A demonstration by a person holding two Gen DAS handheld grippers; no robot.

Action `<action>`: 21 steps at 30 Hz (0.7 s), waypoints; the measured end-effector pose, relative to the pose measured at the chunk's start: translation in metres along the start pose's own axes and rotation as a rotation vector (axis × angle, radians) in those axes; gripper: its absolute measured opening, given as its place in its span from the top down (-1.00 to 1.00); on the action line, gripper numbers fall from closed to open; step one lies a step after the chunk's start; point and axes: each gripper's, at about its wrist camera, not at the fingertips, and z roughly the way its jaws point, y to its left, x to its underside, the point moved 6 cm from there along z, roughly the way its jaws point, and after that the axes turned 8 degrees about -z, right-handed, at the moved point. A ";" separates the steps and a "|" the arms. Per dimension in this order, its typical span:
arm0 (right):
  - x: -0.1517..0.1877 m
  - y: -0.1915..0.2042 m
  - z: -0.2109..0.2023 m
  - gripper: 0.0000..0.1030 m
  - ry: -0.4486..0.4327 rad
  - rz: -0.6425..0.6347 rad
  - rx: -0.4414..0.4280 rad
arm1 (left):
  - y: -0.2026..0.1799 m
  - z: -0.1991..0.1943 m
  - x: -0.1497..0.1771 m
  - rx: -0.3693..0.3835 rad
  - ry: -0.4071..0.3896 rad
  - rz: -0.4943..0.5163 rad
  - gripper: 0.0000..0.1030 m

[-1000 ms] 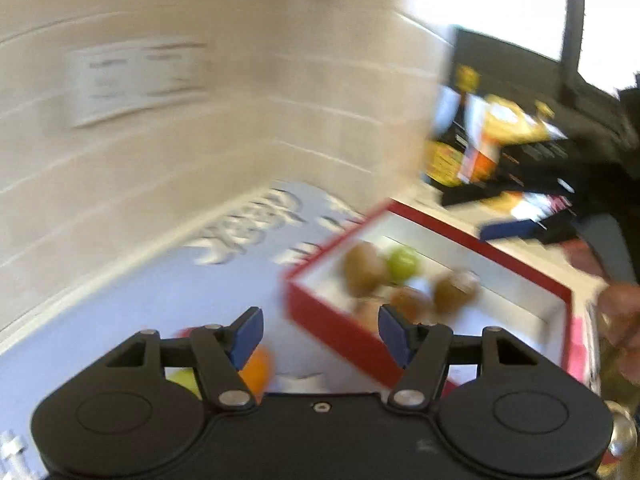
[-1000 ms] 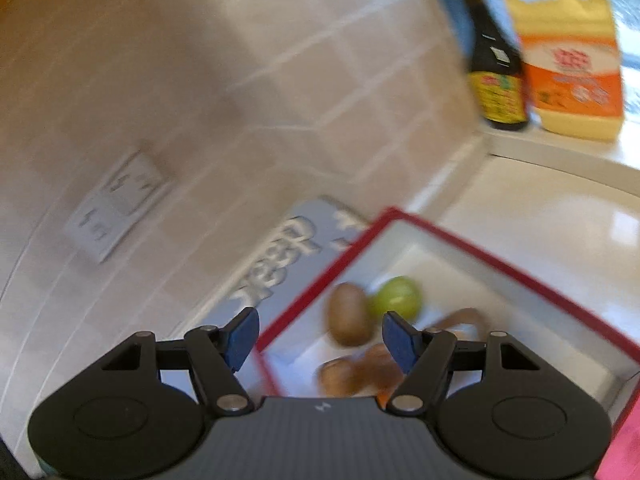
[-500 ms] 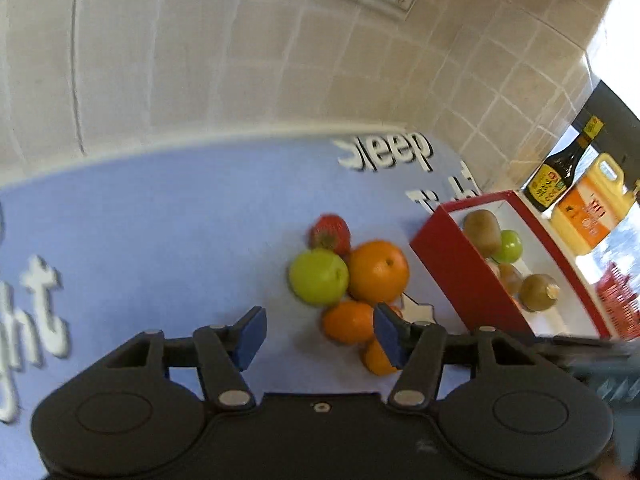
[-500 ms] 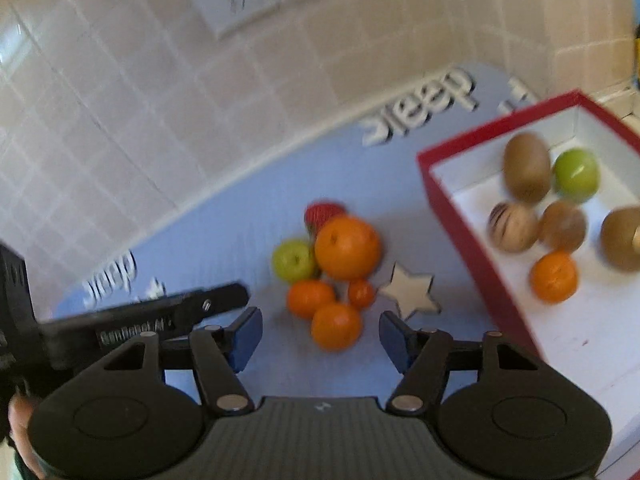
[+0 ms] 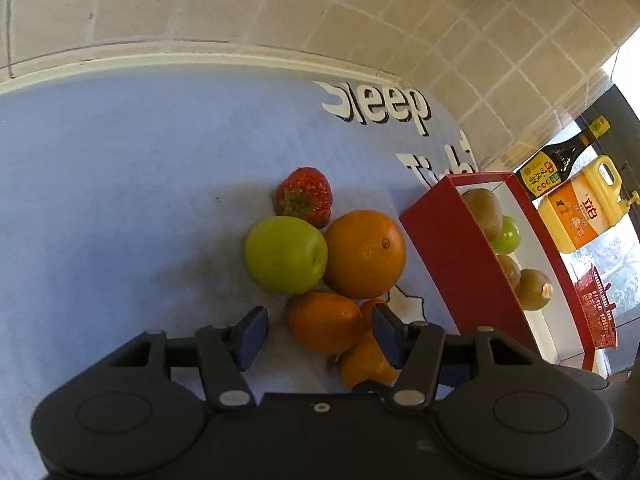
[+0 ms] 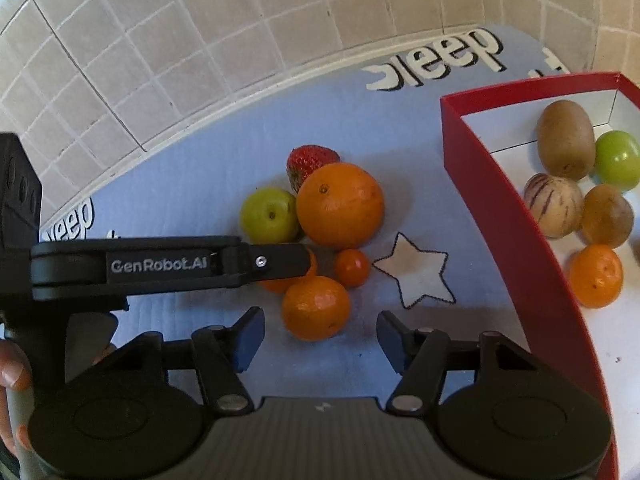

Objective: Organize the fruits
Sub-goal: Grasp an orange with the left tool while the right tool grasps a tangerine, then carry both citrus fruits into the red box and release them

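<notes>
A pile of fruit lies on the blue mat (image 5: 120,200): a strawberry (image 5: 304,197), a green apple (image 5: 285,255), a big orange (image 5: 365,254) and small mandarins (image 5: 325,322). My left gripper (image 5: 319,335) is open, its fingers either side of a mandarin. My right gripper (image 6: 320,338) is open just before another mandarin (image 6: 316,307), beside a tiny orange fruit (image 6: 352,267). The left gripper's finger (image 6: 276,263) reaches over the pile in the right wrist view. The red box (image 6: 500,200) at right holds kiwis, a green apple, a mandarin and other fruit.
A tiled wall (image 5: 280,8) runs behind the mat. A soy sauce bottle (image 5: 556,166) and a yellow oil jug (image 5: 580,204) stand beyond the box, with a small red basket (image 5: 596,312) nearby. A white star (image 6: 416,274) is printed on the mat.
Both grippers swung from the red box to the fruit pile and came lower and closer. The left gripper's fingers now straddle a mandarin.
</notes>
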 end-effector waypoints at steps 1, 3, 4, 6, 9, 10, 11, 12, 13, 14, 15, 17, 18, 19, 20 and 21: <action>0.000 0.000 0.001 -0.22 0.005 -0.004 -0.004 | 0.000 0.002 0.000 -0.002 0.002 0.003 -0.25; 0.000 0.000 0.003 -0.22 0.004 -0.011 -0.001 | -0.001 0.004 -0.001 -0.005 0.004 0.008 -0.19; 0.000 -0.001 0.004 -0.20 0.005 -0.014 0.001 | -0.001 0.005 -0.002 -0.005 0.003 0.009 -0.18; -0.001 -0.002 0.007 -0.19 0.008 -0.015 -0.004 | -0.001 0.004 -0.003 -0.004 0.004 0.011 -0.12; -0.002 0.001 0.013 -0.18 0.012 -0.017 -0.008 | -0.002 0.004 -0.003 0.000 0.008 0.014 -0.01; -0.002 0.002 0.014 -0.18 0.011 -0.020 -0.006 | -0.003 0.005 -0.003 0.003 0.011 0.012 0.02; -0.002 0.003 0.015 -0.16 0.011 -0.022 -0.005 | -0.003 0.005 -0.002 0.004 0.014 0.012 0.04; -0.002 0.004 0.015 -0.16 0.011 -0.025 -0.005 | -0.003 0.005 -0.001 0.000 0.012 0.016 0.03; -0.003 0.004 0.015 -0.13 0.011 -0.028 -0.006 | -0.004 0.005 -0.001 -0.005 0.009 0.021 0.03; -0.003 0.005 0.016 -0.11 0.012 -0.030 -0.007 | -0.005 0.005 -0.001 -0.008 0.007 0.021 0.04; -0.003 0.005 0.016 -0.09 0.013 -0.030 -0.008 | -0.005 0.005 -0.001 -0.012 0.005 0.023 0.04; -0.003 0.006 0.016 0.02 0.014 -0.032 -0.009 | -0.006 0.004 -0.001 -0.022 0.002 0.031 0.05; -0.002 0.007 0.016 0.05 0.014 -0.034 -0.008 | -0.007 0.004 -0.001 -0.025 0.002 0.035 0.06; -0.002 0.007 0.015 0.11 0.014 -0.036 -0.003 | -0.007 0.003 -0.001 -0.029 0.001 0.038 0.06; -0.002 0.006 0.015 0.17 0.013 -0.037 0.003 | -0.007 0.002 0.000 -0.034 0.000 0.039 0.06; -0.002 0.006 0.015 0.17 0.013 -0.036 0.005 | -0.007 0.002 0.000 -0.038 0.000 0.036 0.06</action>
